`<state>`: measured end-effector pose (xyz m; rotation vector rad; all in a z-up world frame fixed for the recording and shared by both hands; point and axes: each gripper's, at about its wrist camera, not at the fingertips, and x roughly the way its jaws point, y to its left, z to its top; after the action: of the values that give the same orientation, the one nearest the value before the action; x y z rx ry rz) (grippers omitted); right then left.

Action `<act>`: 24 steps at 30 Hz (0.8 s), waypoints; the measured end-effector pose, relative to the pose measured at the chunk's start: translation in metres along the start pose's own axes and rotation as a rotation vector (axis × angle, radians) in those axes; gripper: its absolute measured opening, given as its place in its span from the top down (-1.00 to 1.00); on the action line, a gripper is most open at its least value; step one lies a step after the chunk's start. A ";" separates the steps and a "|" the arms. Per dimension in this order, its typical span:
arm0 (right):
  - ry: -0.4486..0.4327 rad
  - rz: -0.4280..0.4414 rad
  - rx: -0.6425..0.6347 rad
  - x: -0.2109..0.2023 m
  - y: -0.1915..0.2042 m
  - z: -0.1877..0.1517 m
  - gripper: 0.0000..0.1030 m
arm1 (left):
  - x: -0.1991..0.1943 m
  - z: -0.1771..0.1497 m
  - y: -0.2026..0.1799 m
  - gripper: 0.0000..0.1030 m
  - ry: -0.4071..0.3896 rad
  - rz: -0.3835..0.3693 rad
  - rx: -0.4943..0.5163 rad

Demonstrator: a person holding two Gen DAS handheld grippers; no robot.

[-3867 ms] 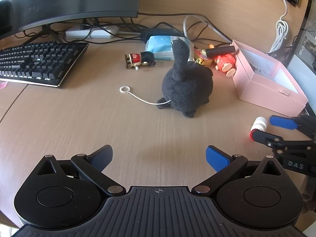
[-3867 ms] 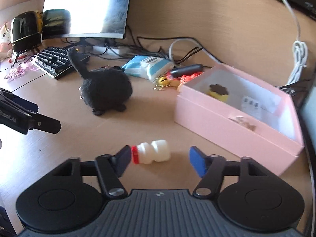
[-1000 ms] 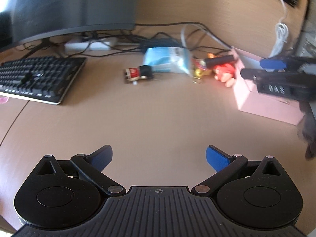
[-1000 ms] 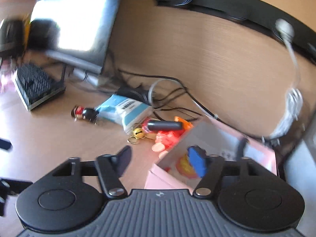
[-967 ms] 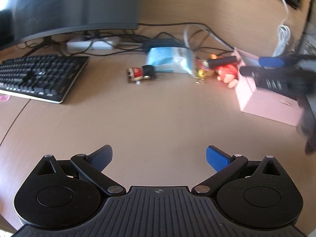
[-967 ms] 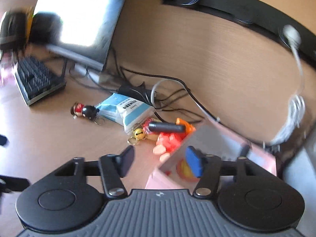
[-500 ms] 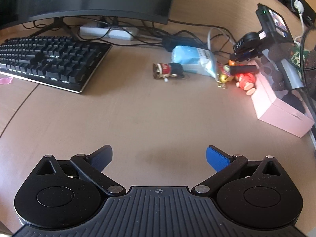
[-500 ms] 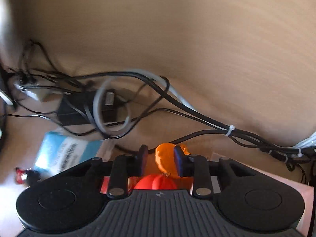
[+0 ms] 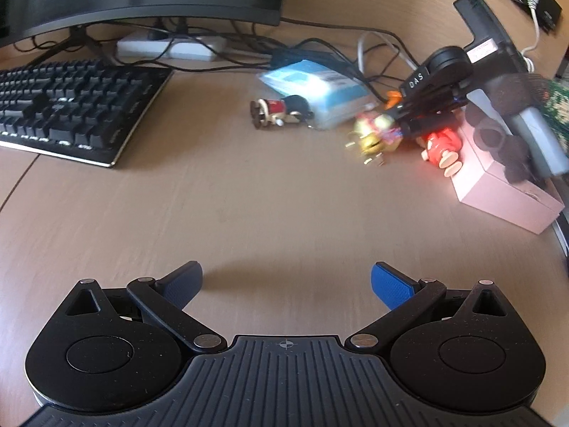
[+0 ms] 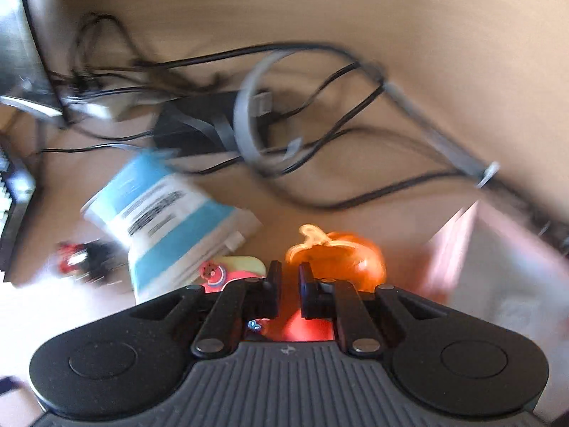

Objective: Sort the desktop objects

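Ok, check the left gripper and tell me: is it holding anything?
No. The left gripper has its blue pads spread wide with only bare desk between them.

Left tool (image 9: 286, 284) wide open, right tool (image 10: 287, 286) closed, angled down

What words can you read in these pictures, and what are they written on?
"DAS": white letters on the black arm of the right claw, seen from the left wrist camera.
Blue and white packet: dark print on its label, too blurred to read.
White sticker on the right claw's black handle: print too small to read.
Keyboard: key markings too small to read.
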<state>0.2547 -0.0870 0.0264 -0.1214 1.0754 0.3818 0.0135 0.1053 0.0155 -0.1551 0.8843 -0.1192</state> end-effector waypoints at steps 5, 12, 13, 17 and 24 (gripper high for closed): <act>-0.017 0.235 -0.053 -0.032 0.029 -0.029 0.80 | -0.004 -0.004 -0.008 -1.00 -0.006 0.001 0.018; -0.239 -0.103 -0.390 -0.078 0.050 -0.068 0.05 | -0.010 -0.012 -0.013 -1.00 -0.018 0.021 -0.005; -0.225 -0.125 -0.419 -0.073 0.050 -0.069 0.05 | -0.010 -0.012 -0.015 -1.00 -0.019 0.023 -0.005; -0.213 -0.183 -0.444 -0.051 0.051 -0.077 0.04 | -0.017 -0.016 -0.023 -1.00 -0.029 0.037 0.024; -0.186 -0.127 -0.339 -0.046 0.055 -0.073 -0.16 | -0.020 -0.024 -0.035 -1.00 -0.038 0.034 0.056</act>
<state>0.1549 -0.0672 0.0366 -0.4456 0.8081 0.4492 -0.0187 0.0720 0.0224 -0.0902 0.8450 -0.1089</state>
